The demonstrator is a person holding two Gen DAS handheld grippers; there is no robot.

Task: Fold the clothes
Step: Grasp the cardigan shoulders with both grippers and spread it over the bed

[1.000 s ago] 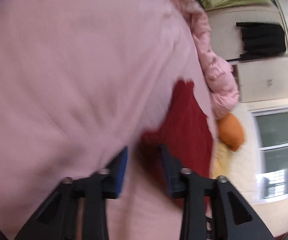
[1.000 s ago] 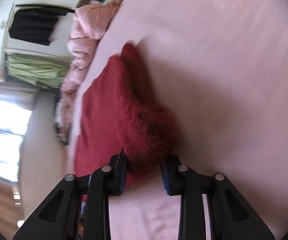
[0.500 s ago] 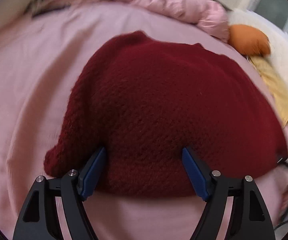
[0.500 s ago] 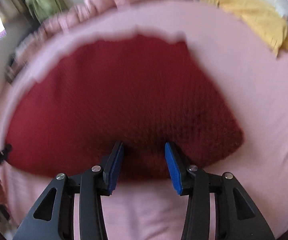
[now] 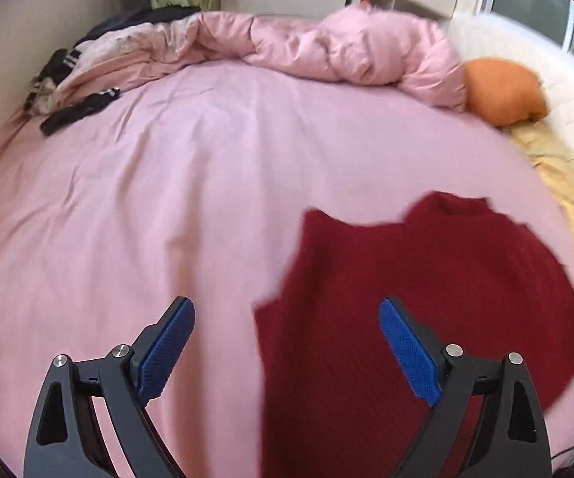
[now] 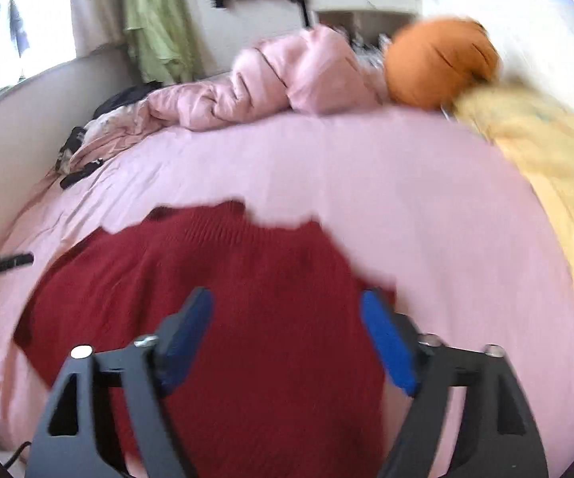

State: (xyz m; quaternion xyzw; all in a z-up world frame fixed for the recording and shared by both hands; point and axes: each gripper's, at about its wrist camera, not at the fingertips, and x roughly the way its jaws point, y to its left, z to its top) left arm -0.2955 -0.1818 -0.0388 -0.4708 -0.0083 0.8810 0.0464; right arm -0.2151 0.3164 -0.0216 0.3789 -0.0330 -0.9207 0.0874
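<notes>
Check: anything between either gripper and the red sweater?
Nothing visible. The red sweater lies flat on the pink sheet, directly under the opening left gripper and right gripper. Pink duvet and orange cushion sit well beyond.

Left gripper [image 5: 287,342], fingers [image 5: 406,342] opening, grips nothing above red sweater [image 5: 426,286] on pink sheet [image 5: 167,183].

The dark red knitted sweater [image 5: 426,298] lay flat and folded on the pink bed [image 5: 167,199] below me, its ribbed edge turned toward the far side, its outline uneven and blurred at the corners.
</notes>
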